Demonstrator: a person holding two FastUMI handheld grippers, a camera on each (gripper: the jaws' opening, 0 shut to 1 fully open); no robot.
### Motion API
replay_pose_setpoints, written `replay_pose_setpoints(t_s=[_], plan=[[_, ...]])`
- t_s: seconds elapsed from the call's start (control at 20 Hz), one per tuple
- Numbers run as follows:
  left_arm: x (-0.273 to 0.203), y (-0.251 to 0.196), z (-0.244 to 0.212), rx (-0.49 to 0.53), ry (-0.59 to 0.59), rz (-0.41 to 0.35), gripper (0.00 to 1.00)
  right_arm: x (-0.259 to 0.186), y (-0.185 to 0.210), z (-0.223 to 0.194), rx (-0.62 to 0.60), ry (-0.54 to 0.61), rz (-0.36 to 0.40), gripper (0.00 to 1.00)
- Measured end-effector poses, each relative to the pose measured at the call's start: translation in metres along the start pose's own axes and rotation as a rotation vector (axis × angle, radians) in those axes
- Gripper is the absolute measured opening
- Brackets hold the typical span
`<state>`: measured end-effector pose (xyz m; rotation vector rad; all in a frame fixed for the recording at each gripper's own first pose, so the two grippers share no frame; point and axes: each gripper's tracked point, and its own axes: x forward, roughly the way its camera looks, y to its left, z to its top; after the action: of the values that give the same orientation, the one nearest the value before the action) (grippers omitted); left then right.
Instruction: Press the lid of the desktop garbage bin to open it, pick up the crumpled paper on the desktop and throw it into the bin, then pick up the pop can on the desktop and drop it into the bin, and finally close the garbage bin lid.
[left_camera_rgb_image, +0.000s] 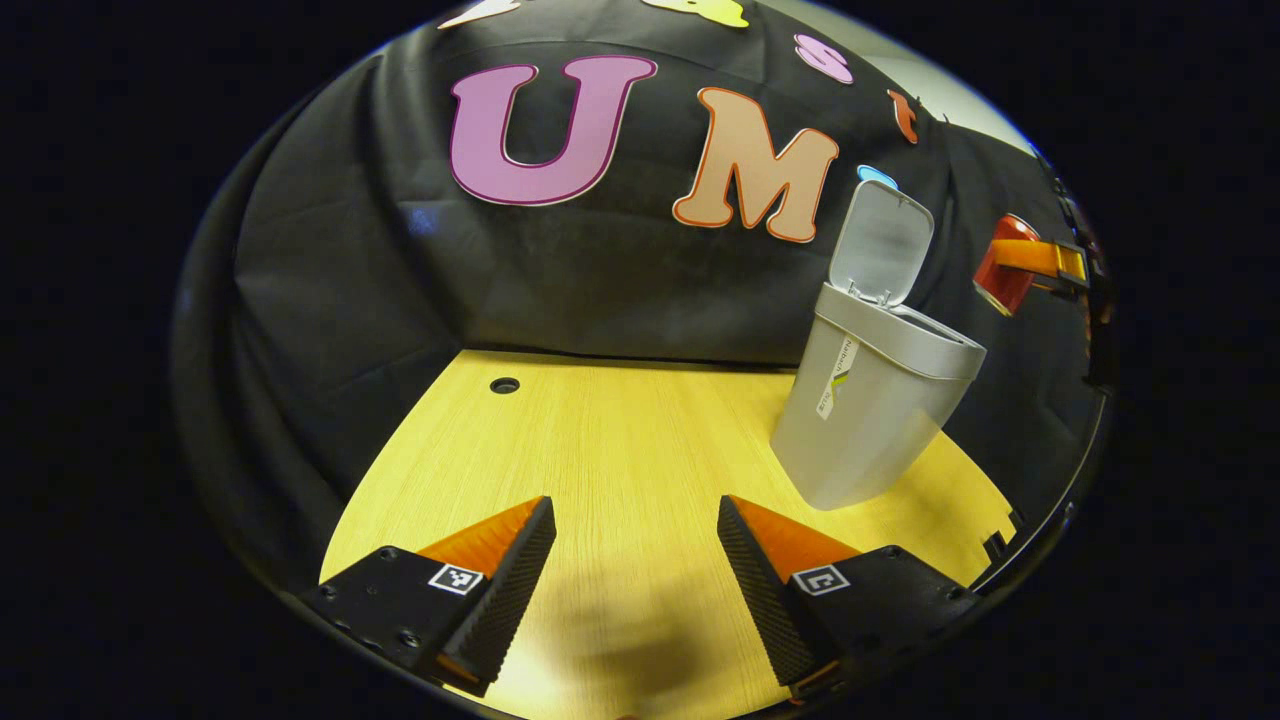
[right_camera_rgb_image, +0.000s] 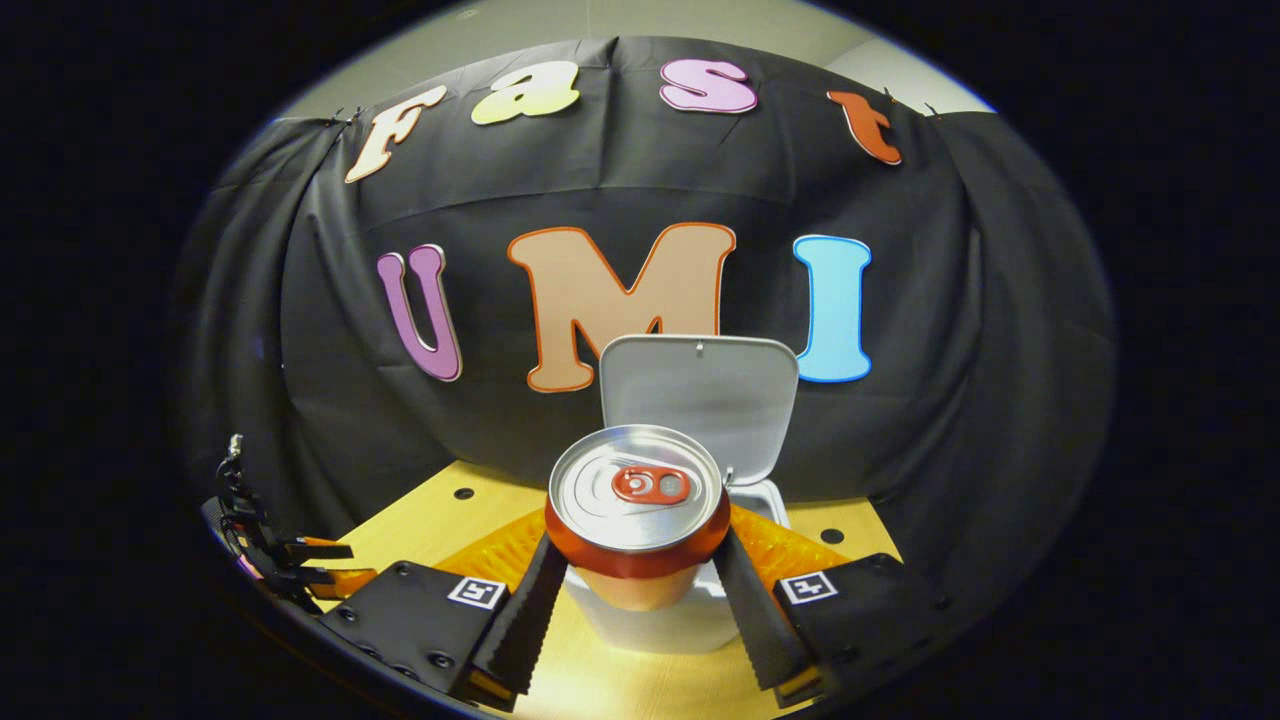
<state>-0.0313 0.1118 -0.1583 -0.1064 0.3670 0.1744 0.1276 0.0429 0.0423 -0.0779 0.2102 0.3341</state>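
- Left hand-held gripper (left_camera_rgb_image: 636, 570): in the left gripper view its two fingers are spread wide over the bare desk (left_camera_rgb_image: 600, 440), with nothing between them. It hangs idle.
- Garbage bin (left_camera_rgb_image: 870, 410): one pale bin stands on the desk at about 2 o'clock from the left hand-held gripper, its lid (left_camera_rgb_image: 882, 240) flipped up, so the opening step looks done.
- Pop can (right_camera_rgb_image: 638, 515): one red can with a silver top. In the right gripper view it sits between the fingers of the right hand-held gripper (right_camera_rgb_image: 637, 600), both pressing its sides; the can is held upright, just in front of and above the bin's open mouth (right_camera_rgb_image: 755, 495), the raised lid at 12 o'clock behind it.
- In the left gripper view the same can (left_camera_rgb_image: 1005, 275) shows at 3 o'clock, carried in the air beside the bin, near its rim.
- Step in hand, as I judge it: the can is being carried to the bin. I see no crumpled paper on the desk, so it is probably inside already.
- Next move calls for bringing the can squarely over the opening, then parting the fingers so it falls in; after that the lid must be pressed down.
- Count: two hand-held grippers, one bin, one lid, one can.
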Motion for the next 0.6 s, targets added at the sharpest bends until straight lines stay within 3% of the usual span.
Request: replay_pose_setpoints(t_s=[0.3,0.6], plan=[[-0.013,0.010,-0.007,-0.005,0.006,0.041,0.95,0.043,-0.030,-0.006,-0.049,-0.005,-0.043,0.83],[-0.020,0.012,-0.010,-0.006,0.010,0.060,0.96,0.070,-0.035,-0.031,-0.022,0.056,-0.027,0.85]])
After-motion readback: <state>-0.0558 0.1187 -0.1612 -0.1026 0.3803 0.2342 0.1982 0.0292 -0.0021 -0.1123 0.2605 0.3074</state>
